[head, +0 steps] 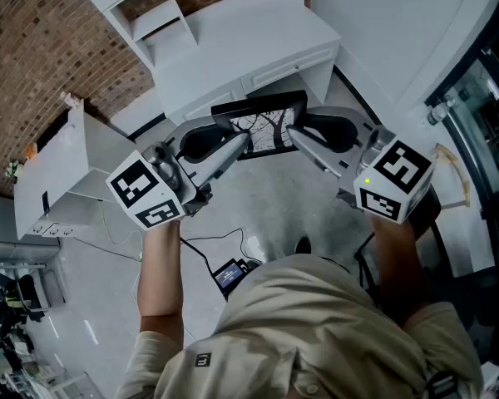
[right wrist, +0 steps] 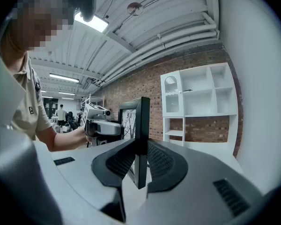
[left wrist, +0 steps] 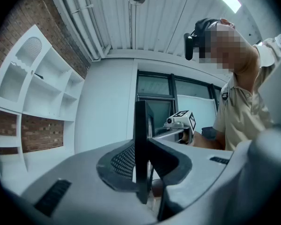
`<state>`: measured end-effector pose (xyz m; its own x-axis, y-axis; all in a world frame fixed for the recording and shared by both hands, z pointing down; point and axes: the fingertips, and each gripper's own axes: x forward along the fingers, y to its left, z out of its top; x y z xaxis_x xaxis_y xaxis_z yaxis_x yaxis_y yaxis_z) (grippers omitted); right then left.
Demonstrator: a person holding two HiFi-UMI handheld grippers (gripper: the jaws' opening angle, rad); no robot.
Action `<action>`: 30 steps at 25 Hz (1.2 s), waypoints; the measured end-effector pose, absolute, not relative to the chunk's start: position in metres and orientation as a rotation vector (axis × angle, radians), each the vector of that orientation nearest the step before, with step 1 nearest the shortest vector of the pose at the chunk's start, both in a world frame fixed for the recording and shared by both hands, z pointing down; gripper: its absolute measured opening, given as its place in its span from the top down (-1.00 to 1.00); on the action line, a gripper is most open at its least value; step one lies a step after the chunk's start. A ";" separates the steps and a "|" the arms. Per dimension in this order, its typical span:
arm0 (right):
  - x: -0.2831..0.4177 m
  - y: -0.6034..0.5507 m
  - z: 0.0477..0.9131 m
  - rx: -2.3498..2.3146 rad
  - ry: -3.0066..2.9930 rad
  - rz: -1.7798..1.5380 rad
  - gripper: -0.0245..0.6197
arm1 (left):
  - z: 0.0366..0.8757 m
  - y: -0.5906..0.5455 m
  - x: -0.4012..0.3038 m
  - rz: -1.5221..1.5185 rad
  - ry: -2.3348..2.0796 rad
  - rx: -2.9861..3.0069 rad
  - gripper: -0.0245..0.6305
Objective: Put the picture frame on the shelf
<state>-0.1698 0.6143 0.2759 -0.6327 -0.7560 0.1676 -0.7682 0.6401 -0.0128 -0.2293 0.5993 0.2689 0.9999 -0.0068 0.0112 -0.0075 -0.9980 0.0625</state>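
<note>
A black picture frame [head: 262,127] with a branch drawing hangs in the air in front of me, held by both side edges. My left gripper [head: 239,145] is shut on its left edge and my right gripper [head: 296,135] is shut on its right edge. In the left gripper view the frame [left wrist: 141,139] stands edge-on between the dark pads, with the right gripper [left wrist: 180,121] beyond it. From the right gripper view, the frame [right wrist: 138,125] is clamped the same way, the left gripper [right wrist: 101,124] lies behind it, and the white shelf unit [right wrist: 200,102] stands against the brick wall.
The white shelf unit [head: 141,11] stands at the upper left by a brick wall [head: 33,48]. A white desk with drawers [head: 258,44] lies beyond the frame. A white cabinet [head: 58,173] sits at left. Cables and a small device [head: 229,273] lie on the floor.
</note>
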 end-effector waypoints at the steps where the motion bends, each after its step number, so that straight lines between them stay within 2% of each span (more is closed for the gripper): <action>1: -0.171 0.614 0.276 1.269 -2.710 0.125 0.70 | 0.269 0.599 -0.230 0.017 -0.010 3.078 0.69; 18: -0.074 0.608 0.289 1.288 -2.736 0.168 0.69 | 0.281 0.591 -0.133 0.055 0.010 3.055 0.69; 30: -0.033 0.578 0.295 1.397 -2.691 0.177 0.70 | 0.289 0.555 -0.091 0.030 0.080 3.043 0.69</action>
<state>-0.0334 0.5780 0.2946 -0.5727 -0.8067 0.1462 -0.8188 0.5714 -0.0548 -0.0914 0.5550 0.2889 0.9984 0.0531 0.0172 0.0511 -0.9939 0.0982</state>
